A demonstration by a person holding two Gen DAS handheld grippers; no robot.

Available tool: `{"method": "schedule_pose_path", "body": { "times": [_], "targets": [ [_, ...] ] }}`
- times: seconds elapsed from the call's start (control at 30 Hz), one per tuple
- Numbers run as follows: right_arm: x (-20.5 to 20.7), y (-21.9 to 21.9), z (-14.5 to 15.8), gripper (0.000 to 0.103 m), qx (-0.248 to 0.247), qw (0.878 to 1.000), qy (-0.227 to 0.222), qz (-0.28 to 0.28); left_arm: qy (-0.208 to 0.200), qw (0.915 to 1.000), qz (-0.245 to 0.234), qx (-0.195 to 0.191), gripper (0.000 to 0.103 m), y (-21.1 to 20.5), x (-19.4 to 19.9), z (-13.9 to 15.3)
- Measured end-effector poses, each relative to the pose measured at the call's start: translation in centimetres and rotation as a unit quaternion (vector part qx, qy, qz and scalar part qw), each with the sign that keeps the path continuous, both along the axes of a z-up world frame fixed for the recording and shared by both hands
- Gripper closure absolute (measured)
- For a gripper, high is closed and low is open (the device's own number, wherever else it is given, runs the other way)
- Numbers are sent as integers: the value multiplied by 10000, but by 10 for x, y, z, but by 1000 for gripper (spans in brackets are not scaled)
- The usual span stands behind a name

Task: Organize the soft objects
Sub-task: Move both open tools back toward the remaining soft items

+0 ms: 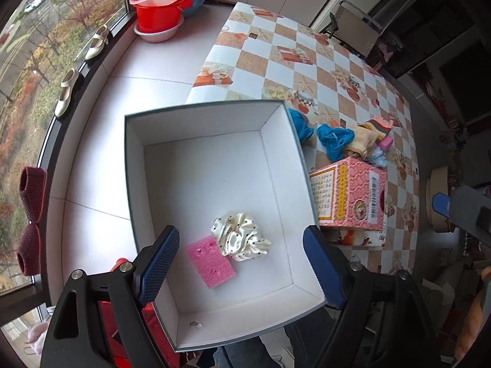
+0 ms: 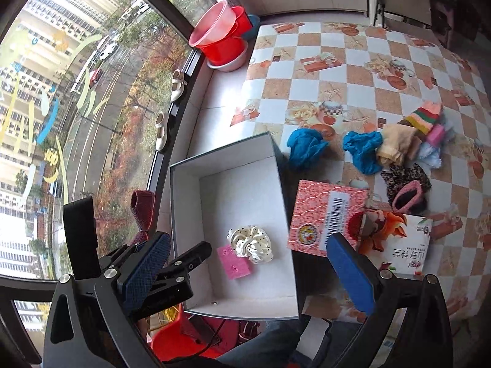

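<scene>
1. Box (image 1: 214, 165), white inside, sits at the edge of the checkered surface (image 1: 307, 49); a pink sponge (image 1: 211, 260) and a cream dotted scrunchie (image 1: 241, 236) lie touching on its floor.
2. Left gripper (image 1: 242, 263) hovers above the box, jaws wide apart, holding nothing.
3. Right gripper (image 2: 248, 273) likewise has its jaws spread, empty.
4. Blue cloths (image 2: 307, 148) and other soft items (image 2: 411, 132) lie on the surface beyond a pink carton (image 2: 326, 217).
</scene>
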State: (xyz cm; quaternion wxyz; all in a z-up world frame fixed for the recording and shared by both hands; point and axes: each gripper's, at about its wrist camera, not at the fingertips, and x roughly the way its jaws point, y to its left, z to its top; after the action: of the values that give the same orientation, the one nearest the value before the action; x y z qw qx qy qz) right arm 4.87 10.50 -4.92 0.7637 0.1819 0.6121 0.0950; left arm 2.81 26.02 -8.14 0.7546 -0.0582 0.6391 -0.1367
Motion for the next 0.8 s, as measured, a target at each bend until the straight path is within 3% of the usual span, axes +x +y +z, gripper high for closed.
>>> {"method": "schedule_pose_path", "body": {
  "times": [0.2, 0.47, 0.67, 0.8],
  "targets": [
    [-11, -88, 5, 0, -129, 9951, 27, -979, -282, 9980, -562, 0, 18, -53, 26, 28],
    [-28, -198, -40, 0, 6, 9793, 576, -1941, -106, 9958, -897, 128, 18, -142, 61, 37],
    [-30, -261, -80, 0, 113, 9670, 978, -2351, 237, 9924, -1042, 604, 18, -214, 90, 2],
    [-31, -286, -105, 0, 313, 9617, 1289, -2399, 590, 9820, -1396, 1129, 18, -253, 106, -40]
  ]
}}
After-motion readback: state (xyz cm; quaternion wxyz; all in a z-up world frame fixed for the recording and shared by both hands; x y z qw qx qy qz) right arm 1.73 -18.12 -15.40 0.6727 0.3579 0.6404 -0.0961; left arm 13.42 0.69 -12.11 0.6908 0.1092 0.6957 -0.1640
